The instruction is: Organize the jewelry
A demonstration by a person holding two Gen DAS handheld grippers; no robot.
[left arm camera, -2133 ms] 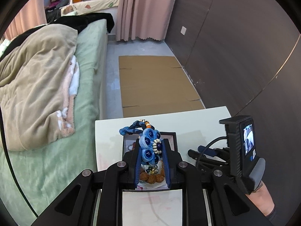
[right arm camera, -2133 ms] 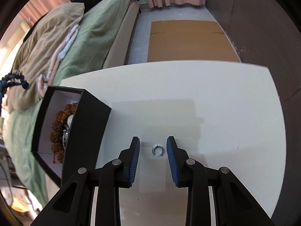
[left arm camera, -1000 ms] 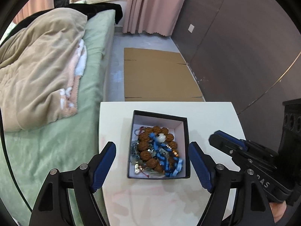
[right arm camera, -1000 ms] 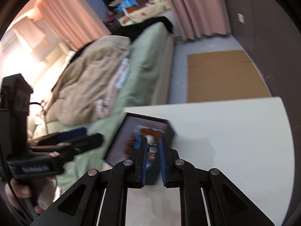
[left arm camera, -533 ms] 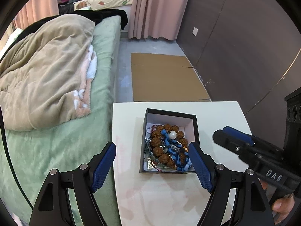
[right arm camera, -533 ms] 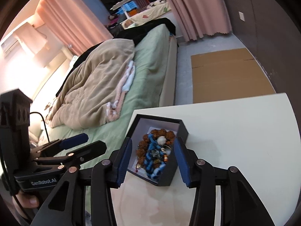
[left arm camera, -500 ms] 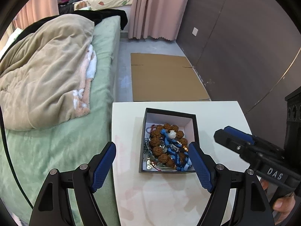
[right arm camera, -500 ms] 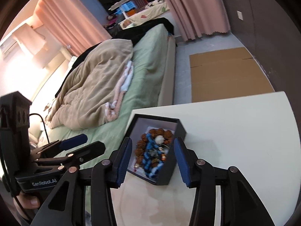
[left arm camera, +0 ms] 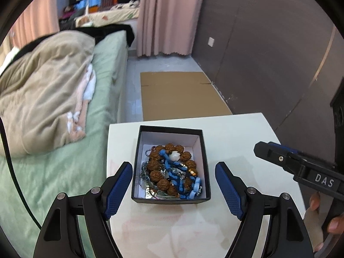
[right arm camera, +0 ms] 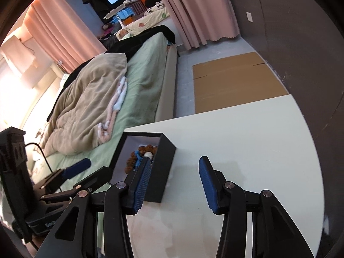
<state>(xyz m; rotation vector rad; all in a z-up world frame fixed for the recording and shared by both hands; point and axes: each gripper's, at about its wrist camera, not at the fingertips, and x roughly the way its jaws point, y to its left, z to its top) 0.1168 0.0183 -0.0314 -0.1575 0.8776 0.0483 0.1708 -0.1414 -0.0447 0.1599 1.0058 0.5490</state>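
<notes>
Jewelry point(left arm camera: 172, 169) lies heaped in the black box point(left arm camera: 171, 200) near the left edge of the white desk point(left arm camera: 236, 133): brown bead strands, a blue cord piece, a white bead and thin chains, all tangled together. By the look of it, gathering is done, since no loose piece shows on the bare desk in either view; any sorting or closing of the box would be what is left.

Going left to right, the left claw point(left arm camera: 174, 190) stands spread wide and empty astride the box, where two seconds ago it gripped the blue cord piece above it. The right claw point(right arm camera: 174, 182), beside the box, is spread too and empty; its jaws have just been opening, and the small ring it pinched a second ago is gone.
</notes>
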